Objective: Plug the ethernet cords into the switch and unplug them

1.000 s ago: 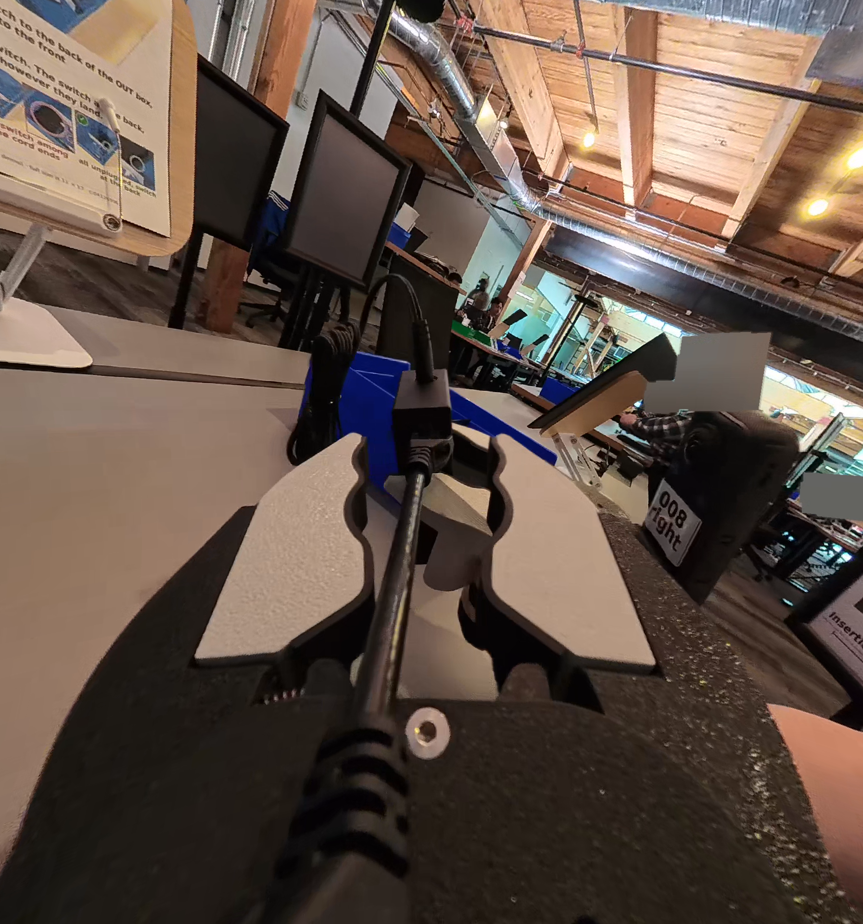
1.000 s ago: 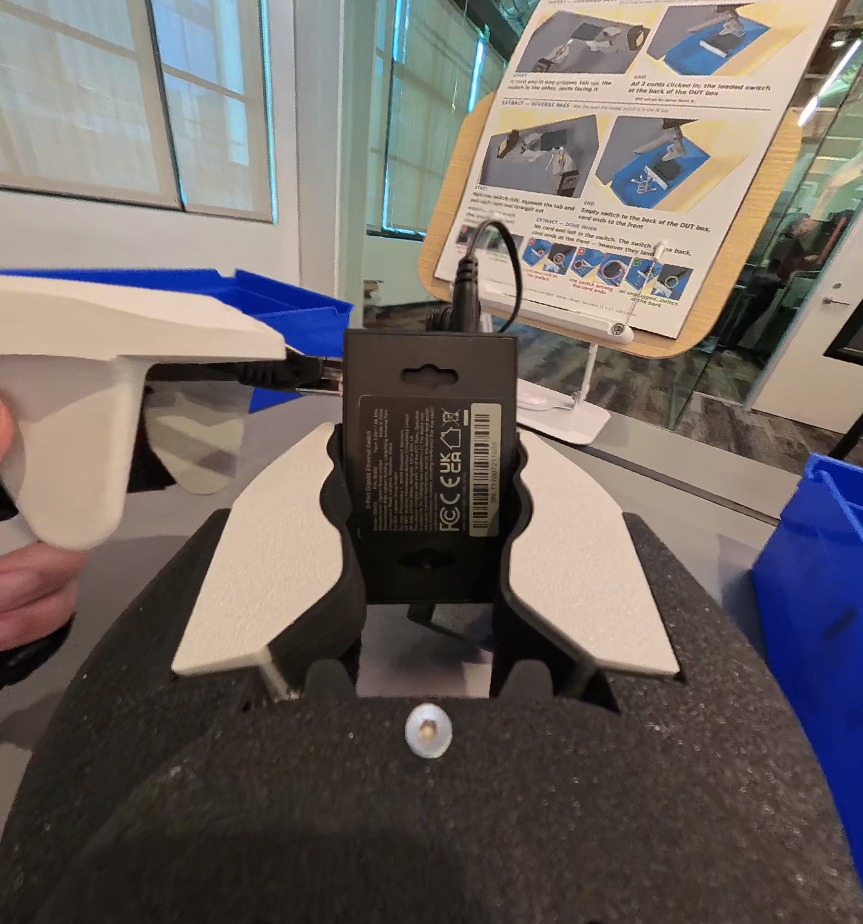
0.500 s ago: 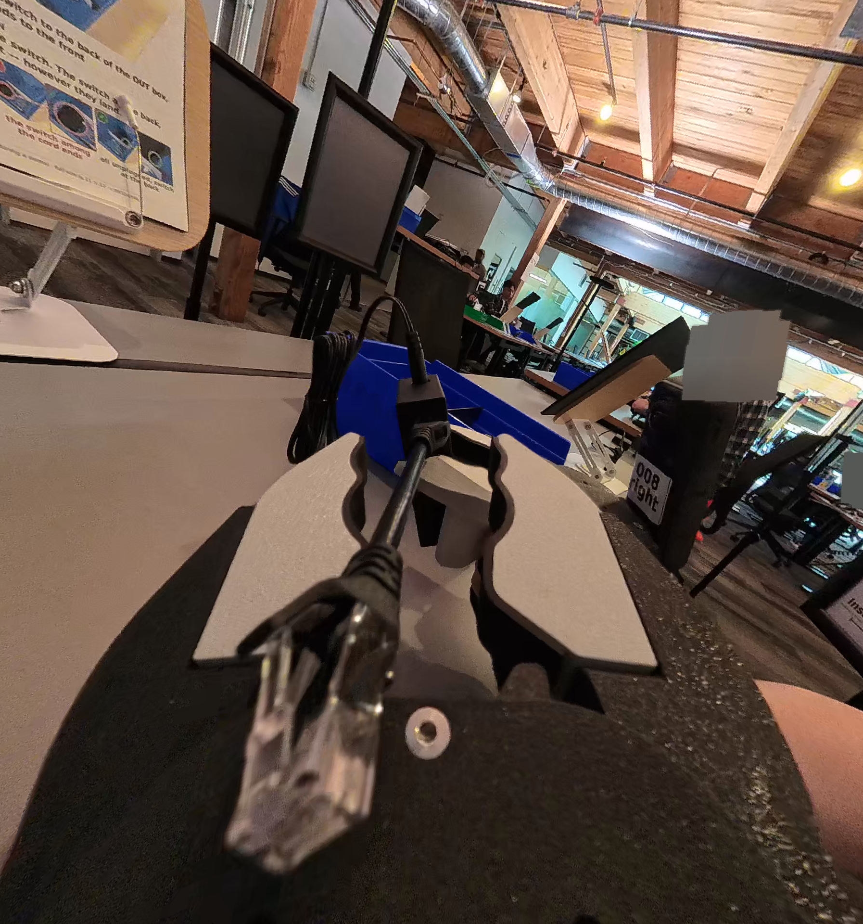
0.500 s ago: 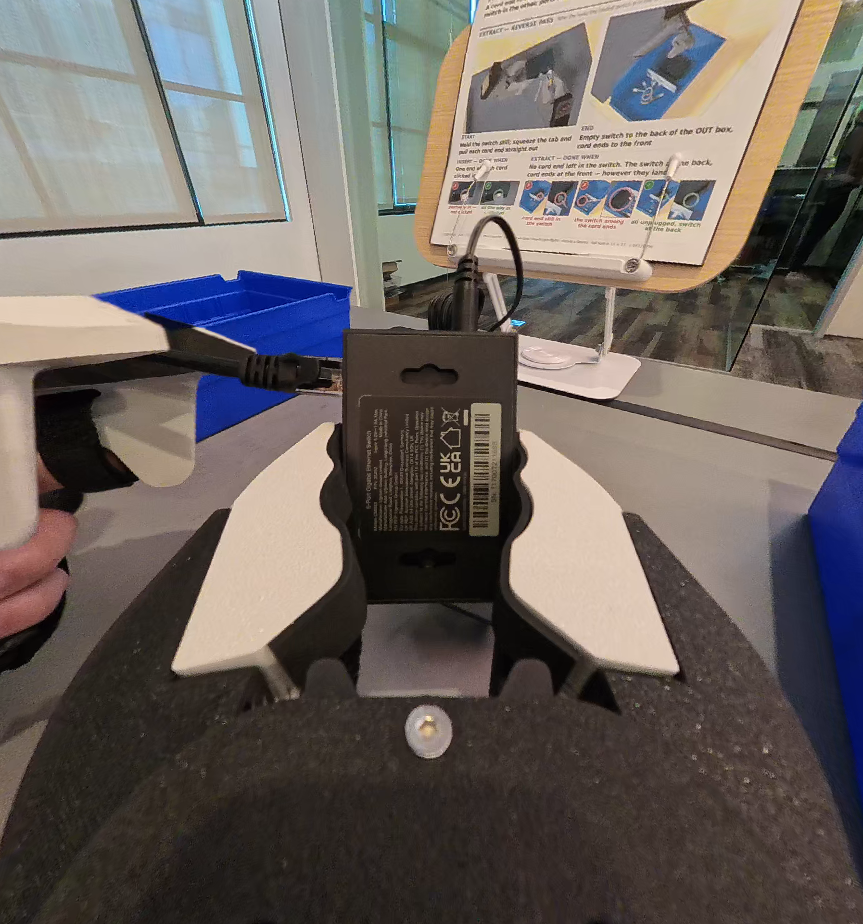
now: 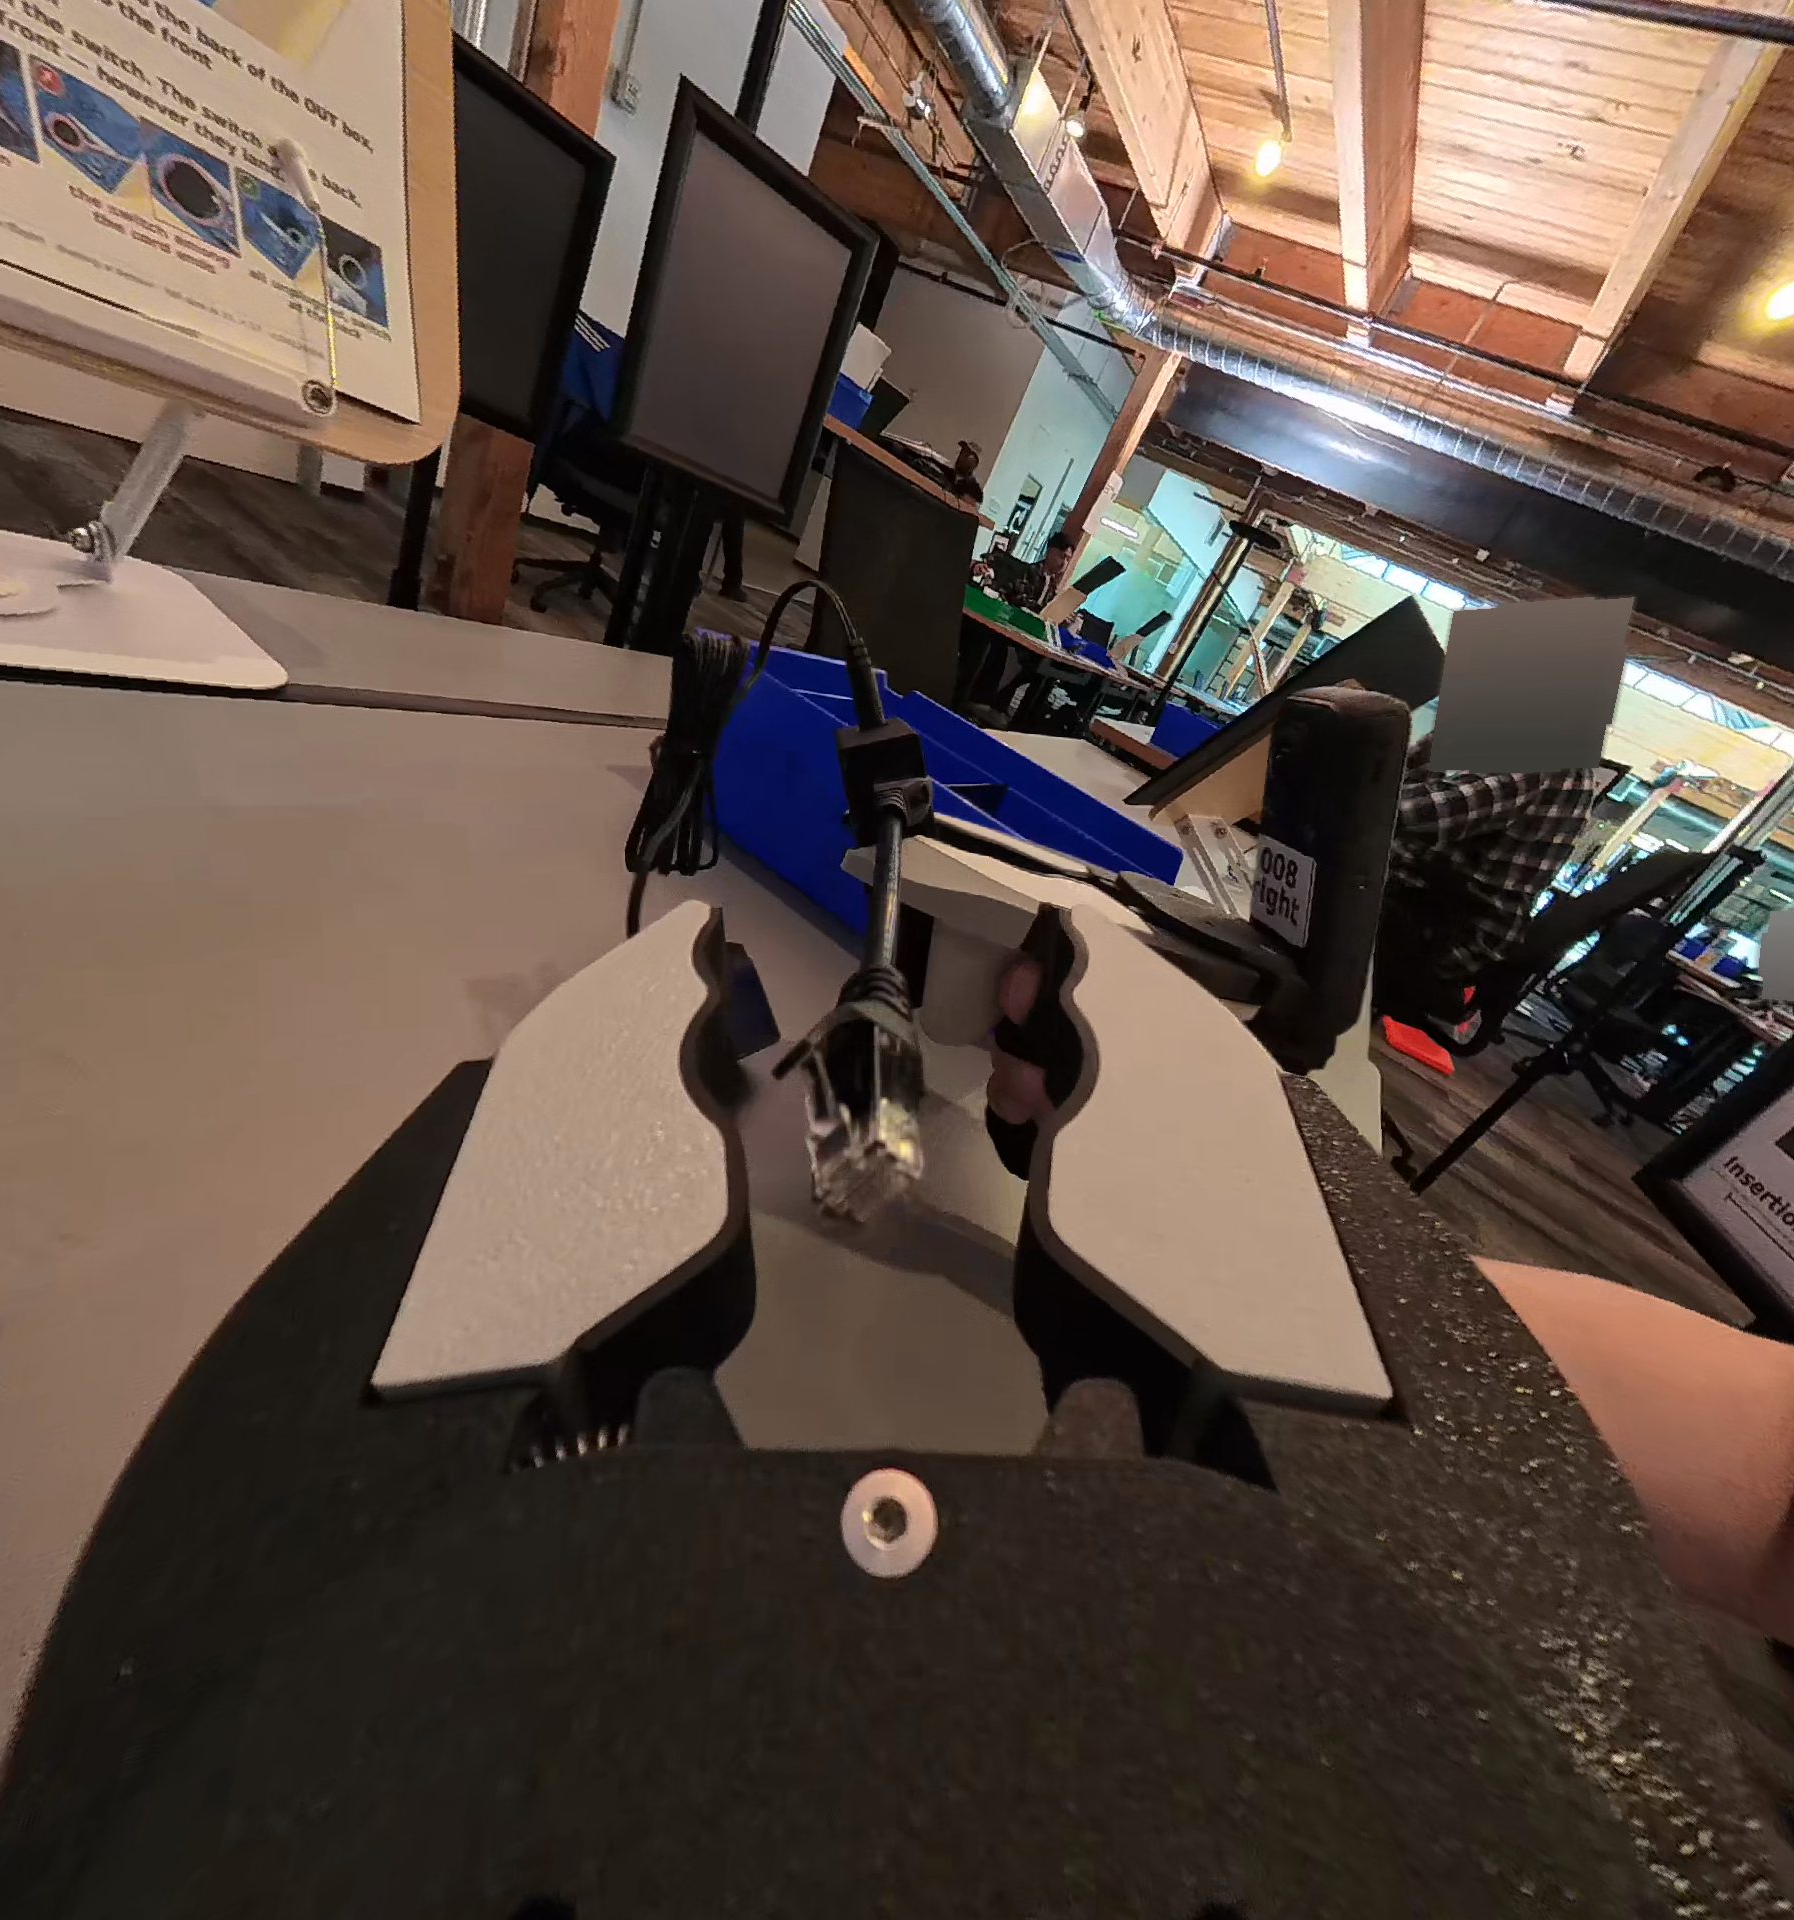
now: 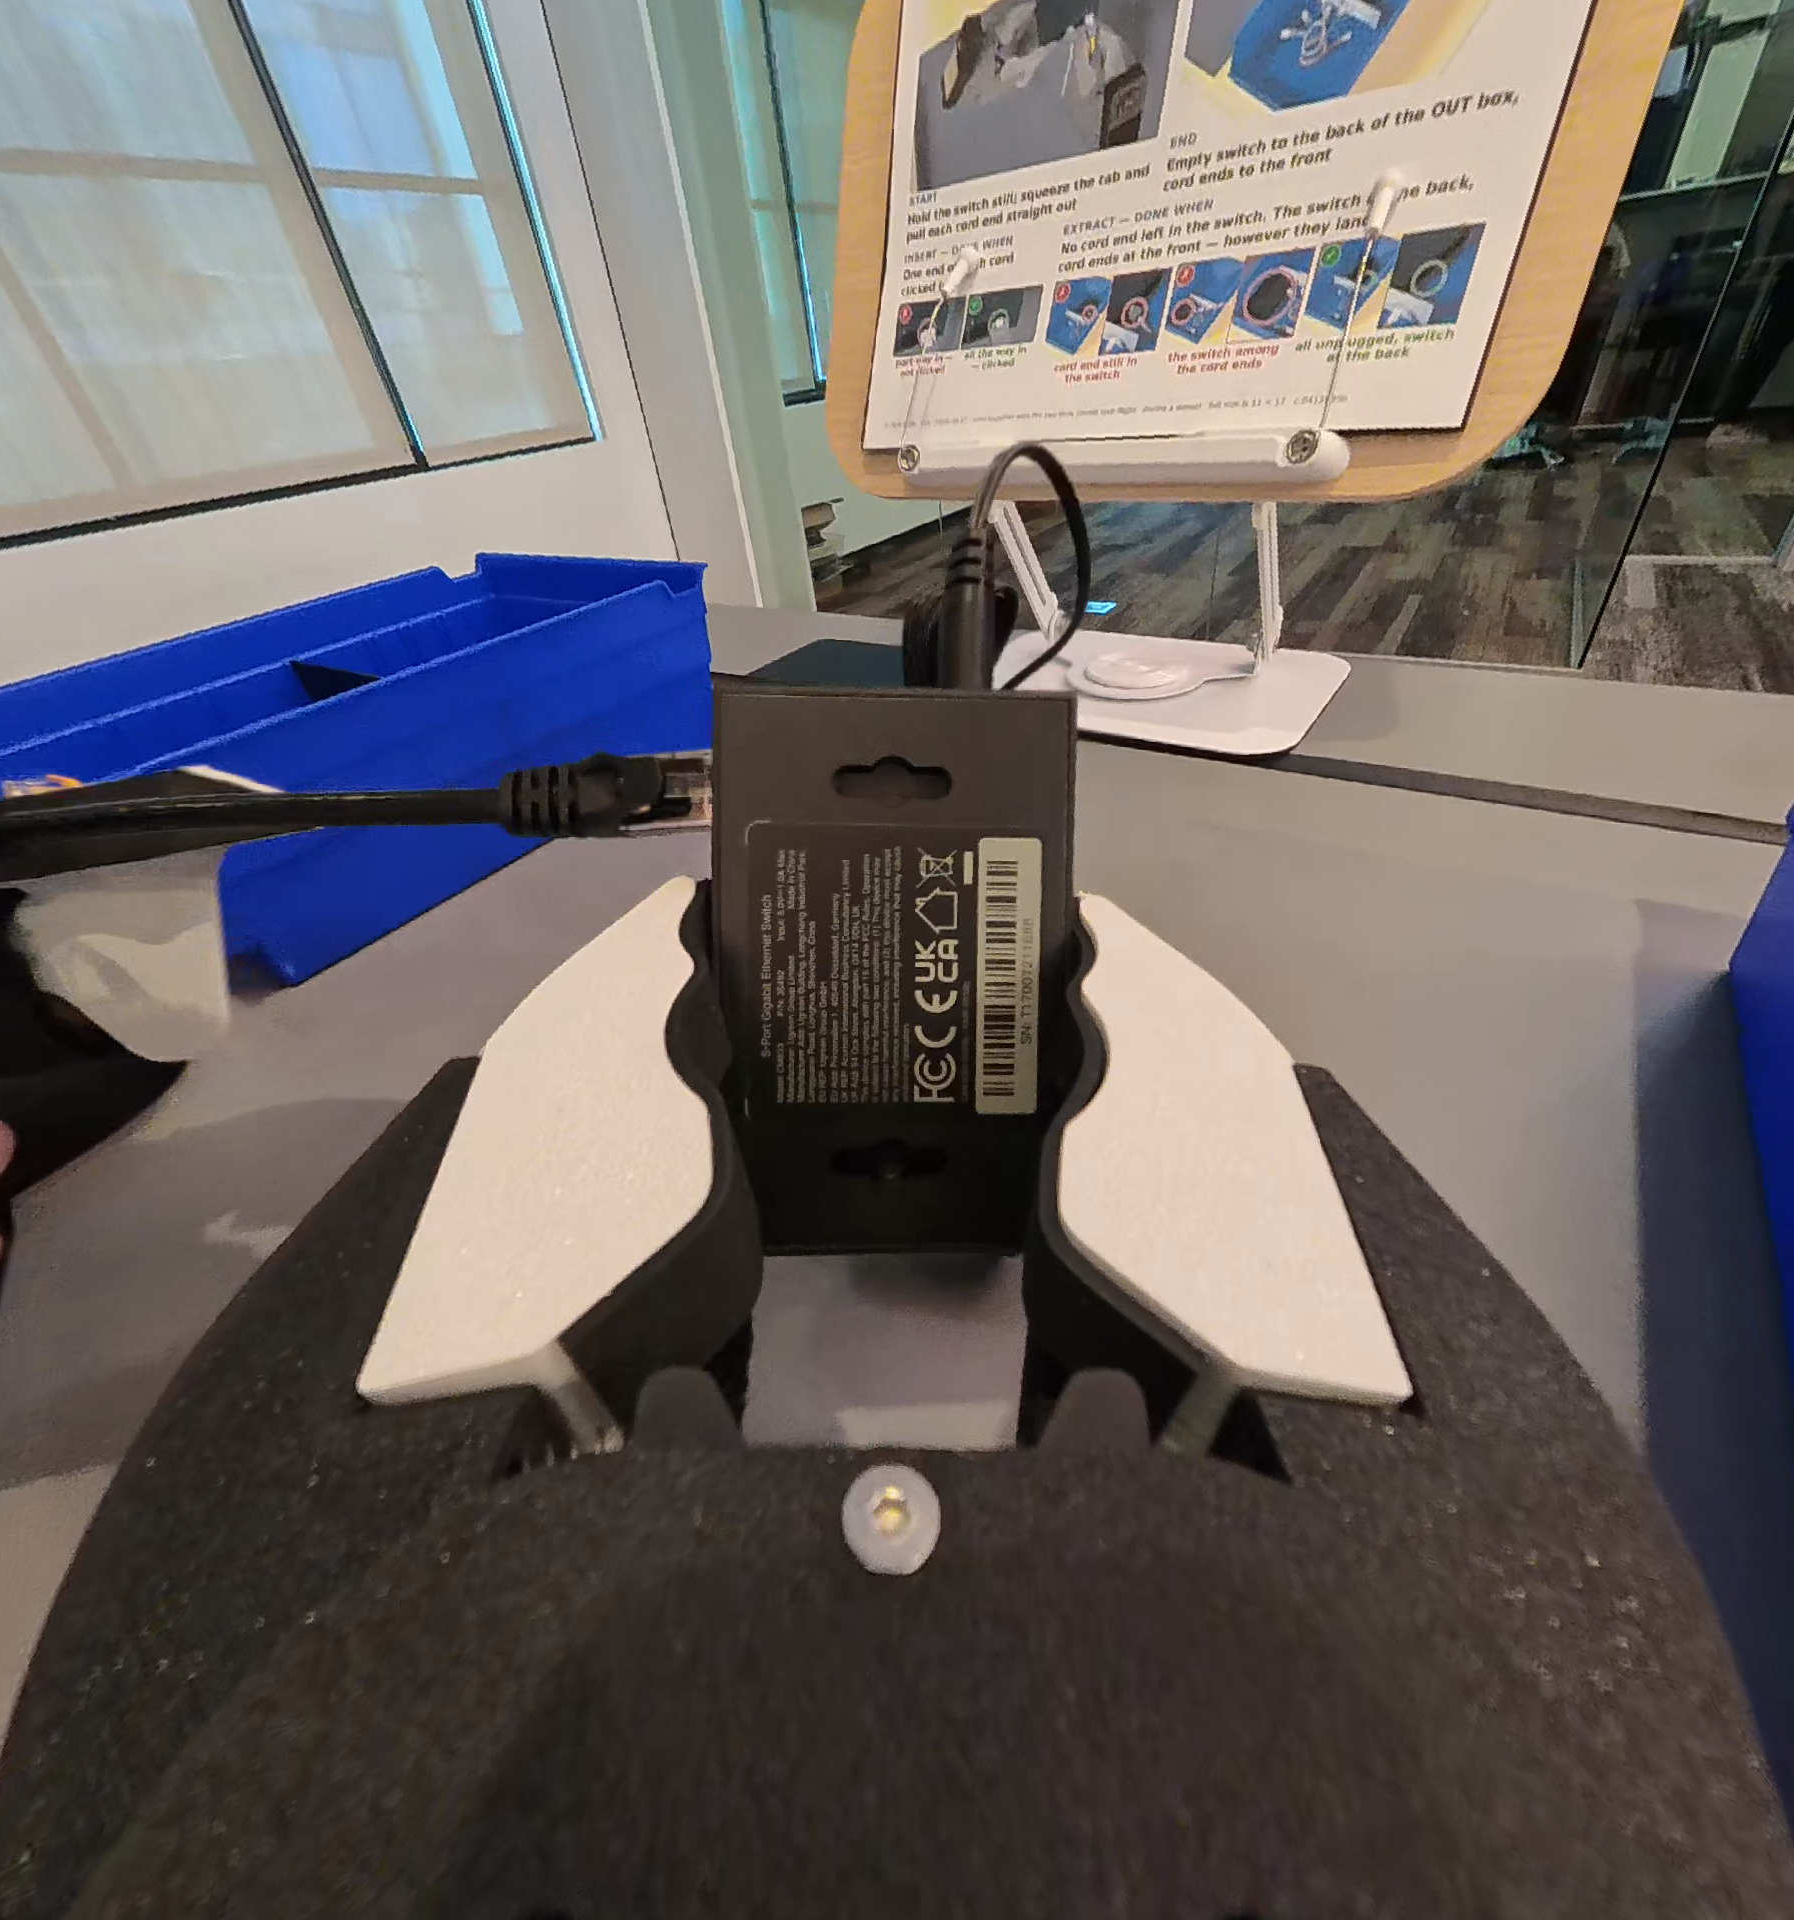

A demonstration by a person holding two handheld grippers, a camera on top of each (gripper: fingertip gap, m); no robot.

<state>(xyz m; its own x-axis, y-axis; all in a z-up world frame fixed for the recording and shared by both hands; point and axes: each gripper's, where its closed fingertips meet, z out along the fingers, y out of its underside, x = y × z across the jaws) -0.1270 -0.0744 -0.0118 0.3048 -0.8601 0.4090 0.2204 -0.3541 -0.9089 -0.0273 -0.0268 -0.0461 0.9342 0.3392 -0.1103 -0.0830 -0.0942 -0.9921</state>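
Black switch (image 6: 893, 977) clamped upright in right claw (image 6: 888, 1039), cord (image 6: 353, 805) attached.

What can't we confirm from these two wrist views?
- Switch ports: right wrist view shows only its labelled back, so whether the cord plug is fully seated is hidden.
- Switch in left wrist view: edge-on and small.
- Loose cord end: blurred in left wrist view.
- Left gripper in right wrist view: cut off by the left edge.
- Blue bin contents: hidden by its walls.

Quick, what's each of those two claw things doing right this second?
Left gripper: open, pads clear of the loose ethernet cord end hanging between them.
Right gripper: closed on the black switch, pads against both sides.
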